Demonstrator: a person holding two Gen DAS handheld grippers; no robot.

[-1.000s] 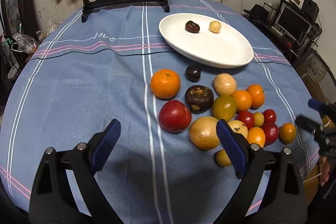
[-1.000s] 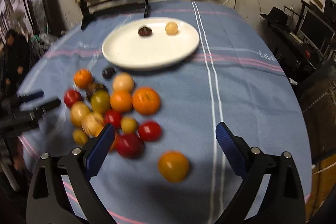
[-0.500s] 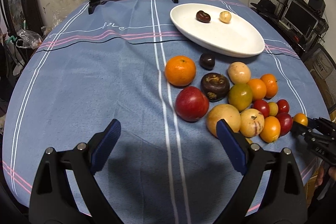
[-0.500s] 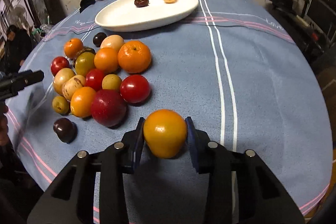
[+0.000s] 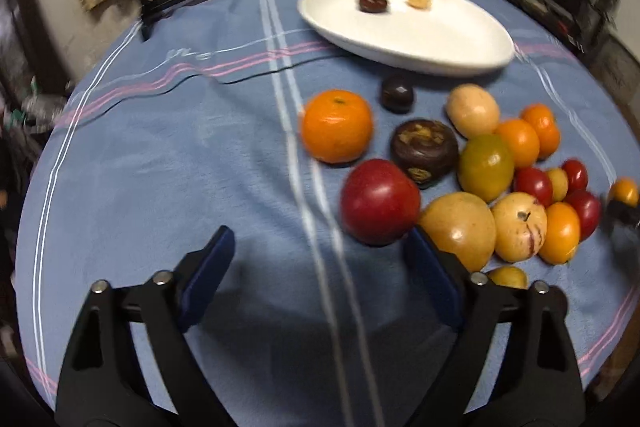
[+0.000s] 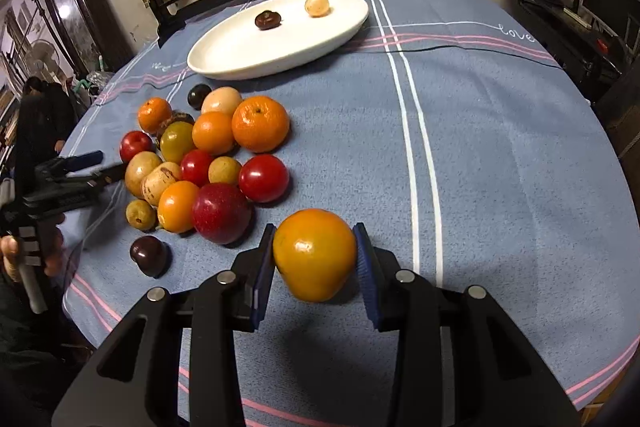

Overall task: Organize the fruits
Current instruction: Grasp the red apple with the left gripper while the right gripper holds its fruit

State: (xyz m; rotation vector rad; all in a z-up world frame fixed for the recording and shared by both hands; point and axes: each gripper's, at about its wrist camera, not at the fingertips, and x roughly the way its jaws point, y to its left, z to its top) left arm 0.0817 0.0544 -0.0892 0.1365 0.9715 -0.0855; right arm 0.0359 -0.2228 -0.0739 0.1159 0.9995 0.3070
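**Tight squeeze: one fruit lifted, another within reach**

Already clamped between the blue pads of the right tongs (image 6: 315, 269), an orange-yellow fruit (image 6: 315, 253) hangs just above the blue striped bench (image 6: 480, 147), apart from the heap of fruit (image 6: 200, 163) and well short of the white plate (image 6: 240, 59). Smooth and rounded, gripped only across its sides, it could slip or roll out if the tongs tilt on the way over. Its slightly longer axis runs top to bottom, narrower end down. The left tongs (image 5: 320, 275) hover with jaws closing on nothing, the right-hand finger beside the red apple (image 5: 380, 201); a careless closing could nudge the apple and scatter its neighbours toward the bench edge.
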